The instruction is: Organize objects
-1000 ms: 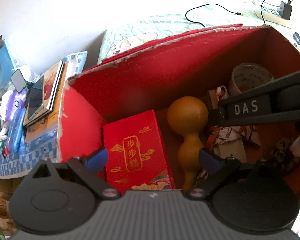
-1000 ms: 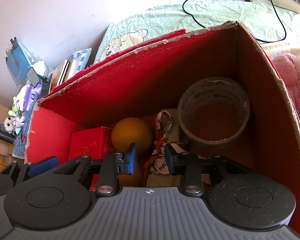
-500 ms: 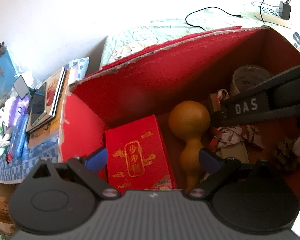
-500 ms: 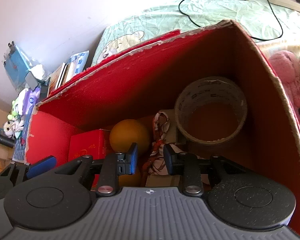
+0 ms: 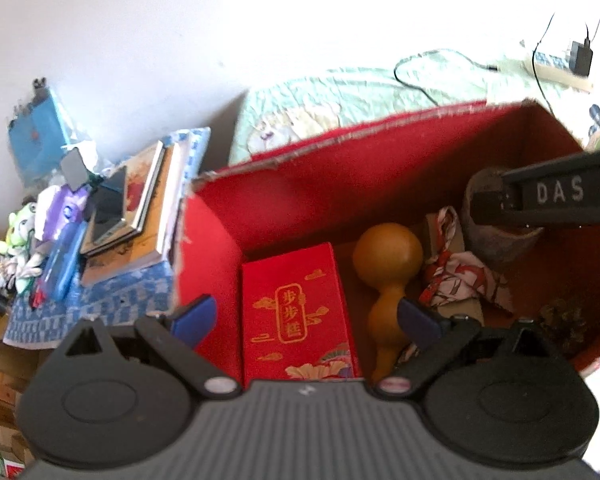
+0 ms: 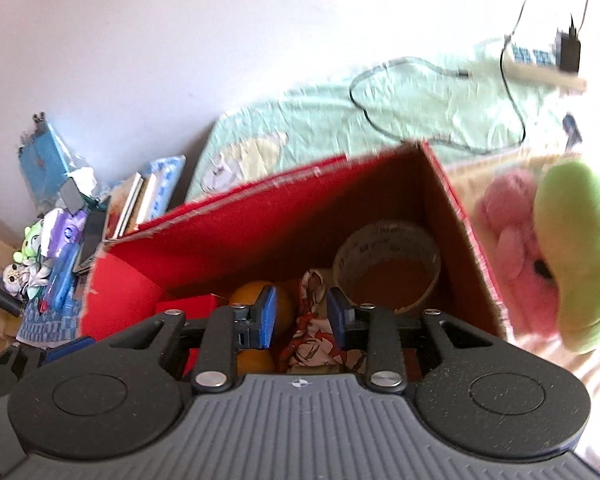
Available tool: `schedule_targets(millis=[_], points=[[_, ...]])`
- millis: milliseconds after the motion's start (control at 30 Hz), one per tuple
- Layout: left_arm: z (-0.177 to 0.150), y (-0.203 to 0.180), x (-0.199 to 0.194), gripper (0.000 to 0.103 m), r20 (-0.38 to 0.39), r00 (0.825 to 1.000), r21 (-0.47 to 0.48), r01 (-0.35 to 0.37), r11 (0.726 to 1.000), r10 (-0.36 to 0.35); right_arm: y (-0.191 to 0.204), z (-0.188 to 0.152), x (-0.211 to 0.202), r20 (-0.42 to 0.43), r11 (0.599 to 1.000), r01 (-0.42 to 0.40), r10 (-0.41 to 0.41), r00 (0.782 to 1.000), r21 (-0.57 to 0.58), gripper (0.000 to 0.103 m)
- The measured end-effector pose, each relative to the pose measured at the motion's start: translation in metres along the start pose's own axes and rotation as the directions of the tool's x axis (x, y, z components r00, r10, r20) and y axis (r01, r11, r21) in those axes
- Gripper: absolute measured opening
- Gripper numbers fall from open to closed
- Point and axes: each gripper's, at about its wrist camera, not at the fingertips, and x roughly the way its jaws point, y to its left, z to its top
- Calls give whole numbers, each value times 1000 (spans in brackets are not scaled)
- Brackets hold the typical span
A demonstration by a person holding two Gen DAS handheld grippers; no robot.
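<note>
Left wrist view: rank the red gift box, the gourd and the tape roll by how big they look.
1. Red gift box, clearly largest.
2. Gourd.
3. Tape roll, unsure: the right hand-held gripper crosses in front of it, and it sits farther from the camera, so it may match the gourd.

Ribbed grey gripper bodies, black round-hubbed linkages, silver pivot screws, blue fingers [image 5: 192,316], white "DAS" lettering

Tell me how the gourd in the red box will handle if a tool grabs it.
The gourd looks smooth and glossy, so it may slip from the pads. Its round bulbs and narrow waist suggest it rolls if nudged. It is probably hollow, light and brittle; grip the waist gently.
</note>
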Motion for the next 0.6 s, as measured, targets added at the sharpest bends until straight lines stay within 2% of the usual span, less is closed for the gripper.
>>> schedule_targets(millis=[133, 267, 333, 467, 533, 600], points=[[0, 0, -28, 98, 34, 999, -36, 0, 999, 1, 4, -6, -22, 51, 999, -6, 8, 999, -37, 32], [-3, -2, -47, 98, 14, 1000, -88, 25, 996, -24, 2, -12, -46, 80, 998, -28, 32, 996, -56, 34], [-8, -4, -56, 98, 17, 1000, -109, 27, 994, -25, -1, -15, -56, 94, 997, -31, 38, 995, -73, 40], [-19, -14, -74, 99, 13, 1000, -141, 20, 990, -18, -6, -26, -76, 111, 994, -40, 52, 993, -106, 43], [-25, -20, -78, 99, 7, 1000, -145, 9, 989, -8, -9, -32, -84, 115, 992, -49, 62, 991, -113, 48], [-33, -26, -83, 99, -5, 1000, -155, 24, 988, -25, -12, -38, -91, 115, 991, -57, 71, 991, -121, 49]])
